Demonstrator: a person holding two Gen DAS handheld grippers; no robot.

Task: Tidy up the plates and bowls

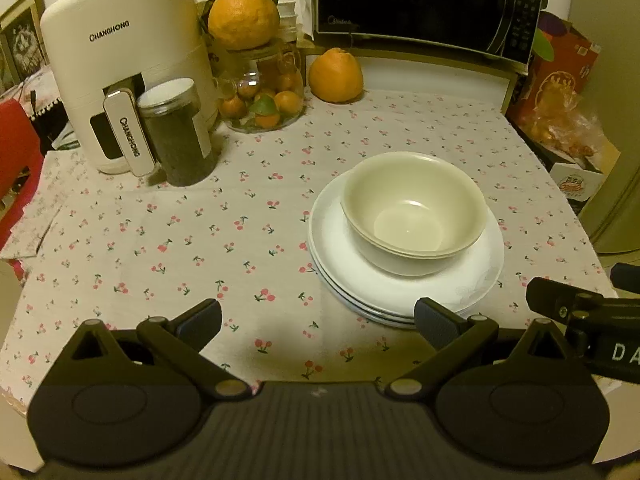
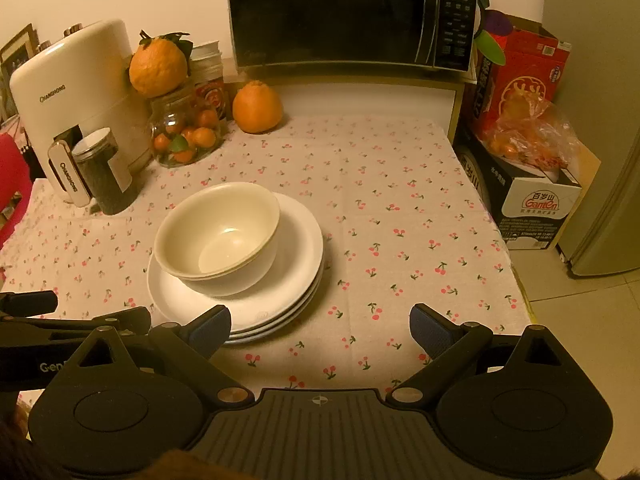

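Note:
Nested cream bowls (image 1: 414, 212) sit on a stack of white plates (image 1: 468, 280) on the cherry-print tablecloth. In the right wrist view the bowls (image 2: 218, 236) and plates (image 2: 296, 264) lie left of centre. My left gripper (image 1: 318, 320) is open and empty, above the cloth just left of the plates' near edge. My right gripper (image 2: 320, 328) is open and empty, above the cloth to the right of the plates; its left finger is close to the plates' near rim. Part of the right gripper (image 1: 580, 312) shows at the right edge of the left wrist view.
A white Changhong appliance (image 1: 124, 60), a dark jar (image 1: 176, 132), a glass jar of small oranges (image 1: 264, 92), a big orange (image 1: 336, 76) and a microwave (image 1: 424, 4) line the back. Boxes (image 2: 528, 184) stand off the table's right edge (image 2: 516, 276).

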